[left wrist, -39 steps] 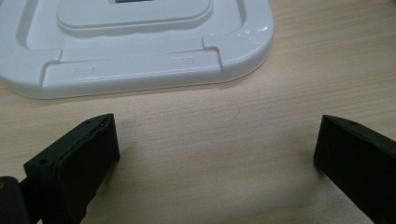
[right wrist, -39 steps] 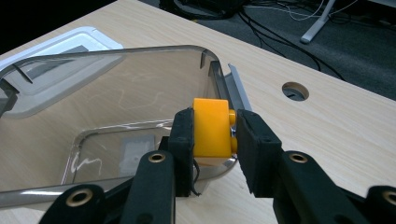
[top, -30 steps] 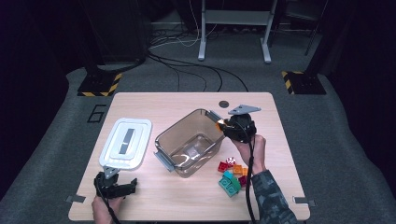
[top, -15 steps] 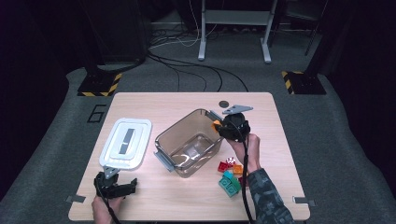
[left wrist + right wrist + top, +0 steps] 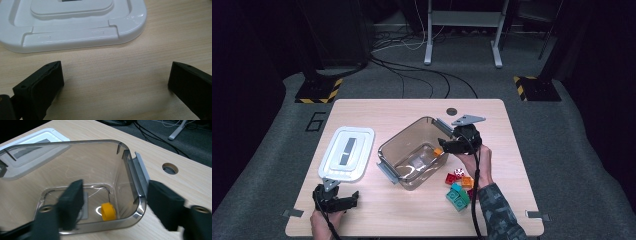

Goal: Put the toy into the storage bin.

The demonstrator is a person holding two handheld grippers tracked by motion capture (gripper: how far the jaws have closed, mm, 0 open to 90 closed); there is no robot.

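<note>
Right gripper view: orange brick (image 5: pixel 108 211) sits inside clear container (image 5: pixel 95 185), by its near wall, free of your right hand-held gripper (image 5: pixel 113 202), whose jaws have just opened wide above it — looks like a drop. Loose bricks (image 5: pixel 459 187) wait at 5 o'clock. Left hand-held gripper (image 5: pixel 113 82) idles wide, empty, below white lid (image 5: pixel 72 22). Glare blurs container floor.

On the table (image 5: pixel 412 107) the container (image 5: pixel 398 150) stands in the middle with a small piece (image 5: pixel 108 211) inside, the lid (image 5: pixel 347 159) lies to its left, and blocks (image 5: pixel 458 189) lie to its right.
</note>
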